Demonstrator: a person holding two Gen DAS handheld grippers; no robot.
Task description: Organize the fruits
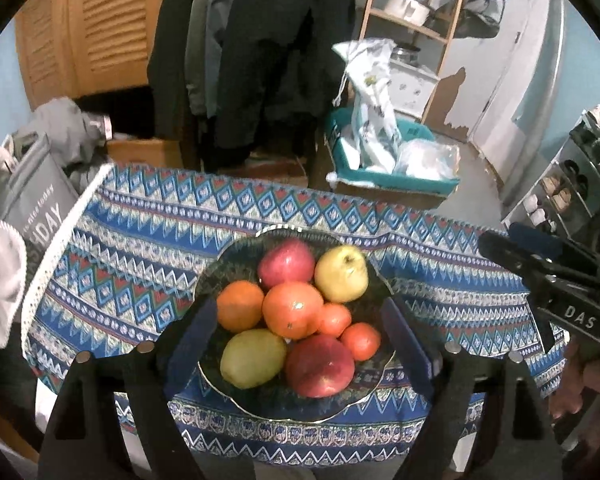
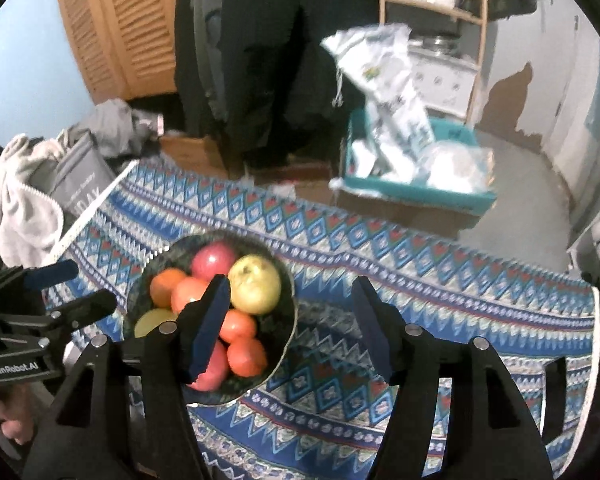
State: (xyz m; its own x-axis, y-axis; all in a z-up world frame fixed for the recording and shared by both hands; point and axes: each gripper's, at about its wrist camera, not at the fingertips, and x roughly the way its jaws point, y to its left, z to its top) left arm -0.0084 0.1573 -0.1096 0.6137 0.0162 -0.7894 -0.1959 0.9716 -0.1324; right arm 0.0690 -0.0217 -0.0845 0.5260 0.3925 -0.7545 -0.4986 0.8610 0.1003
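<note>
You are holding both grippers above the dark bowl [image 1: 220, 264] of fruit, which is sitting on the blue patterned tablecloth [image 1: 140, 248]. Your left gripper [image 1: 300, 344] is hovering straight over the bowl with its jaws standing wide, one finger to each side of the bowl, gripping nothing. Your right gripper [image 2: 288, 328] is hanging to the right of the bowl, jaws partly open and empty; its left finger is crossing in front of the fruit and its right finger is over bare cloth.

Inside the bowl, a red apple [image 1: 286, 264] and a yellow apple [image 1: 342, 274] are lying at the far side, touching. A large orange [image 1: 293, 310] is sitting at the middle with a second orange [image 1: 240, 306] just left of it. Two small orange-red fruits [image 1: 360, 341], possibly tangerines, though the view is too soft to be sure, are resting at the bowl's right. A yellow-green pear-like fruit [image 1: 254, 358] and another red apple [image 1: 320, 366] are lying at the near side. A grey laundry bag [image 1: 32, 196] is standing beyond the cloth's left edge, well apart from the bowl.
</note>
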